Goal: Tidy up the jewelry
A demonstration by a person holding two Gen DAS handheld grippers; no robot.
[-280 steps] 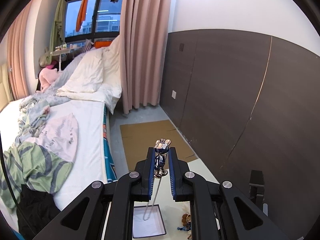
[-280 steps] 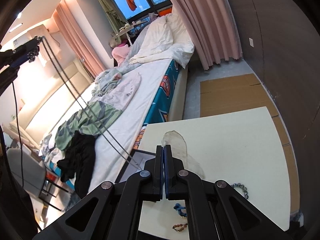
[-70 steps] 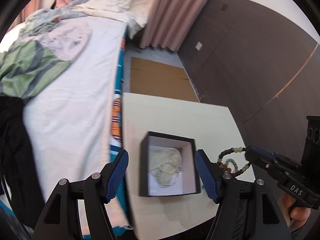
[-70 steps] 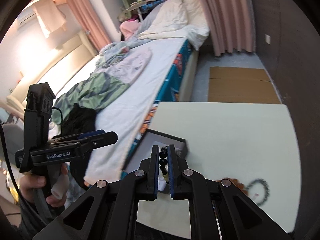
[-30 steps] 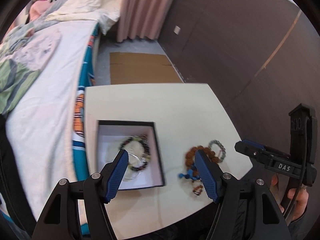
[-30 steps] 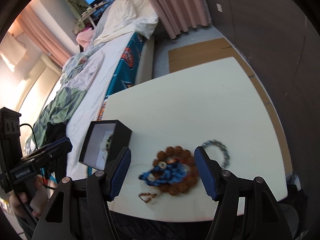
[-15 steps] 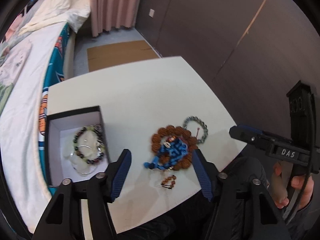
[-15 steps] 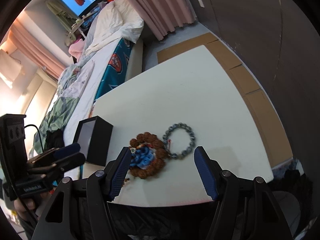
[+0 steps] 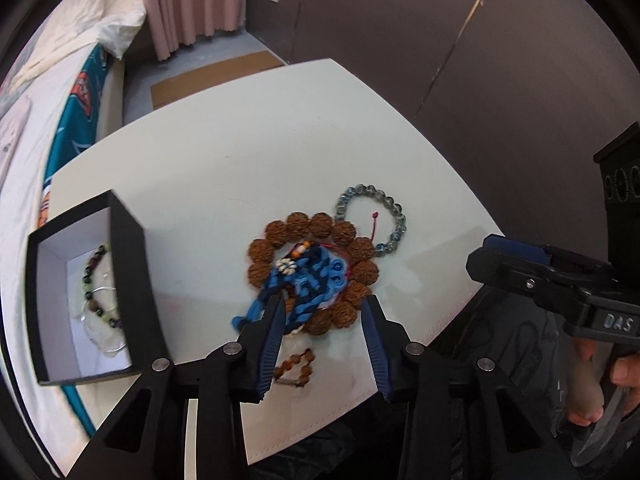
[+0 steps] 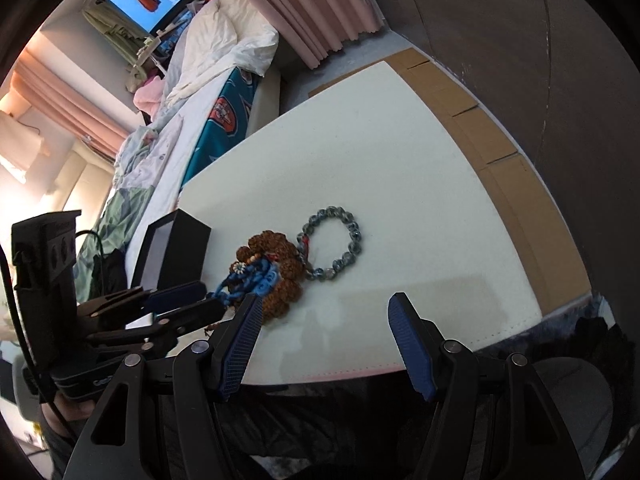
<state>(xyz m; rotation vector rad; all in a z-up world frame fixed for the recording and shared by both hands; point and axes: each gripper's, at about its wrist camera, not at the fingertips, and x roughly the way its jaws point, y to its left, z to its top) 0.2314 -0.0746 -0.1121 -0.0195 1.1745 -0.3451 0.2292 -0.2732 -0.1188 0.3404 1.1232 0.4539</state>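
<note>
A black jewelry box [image 9: 132, 264] with a white inside stands at the table's left; a multicolour bead bracelet [image 9: 93, 280] and a silver bangle lie in it. A brown walnut-bead bracelet [image 9: 320, 224] lies mid-table with a blue braided cord [image 9: 308, 284] on it. A grey-blue bead bracelet [image 9: 372, 216] lies just right of it. A small brown bead string [image 9: 296, 364] lies near the front edge. My left gripper [image 9: 323, 312] is open just above the blue cord and brown beads. My right gripper [image 10: 324, 308] is open and empty over the front edge.
The white table [image 9: 240, 152] ends close in front of both grippers. A bed [image 10: 200, 92] with clothes runs along its left side. A dark panelled wall [image 9: 440, 40] stands at the right. Cardboard sheets [image 10: 500, 152] lie on the floor beyond the table.
My left gripper has swung right from the box and come down close over the blue cord and brown beads. My right gripper, open since dropping its bracelet in the box, has drawn back to the front edge.
</note>
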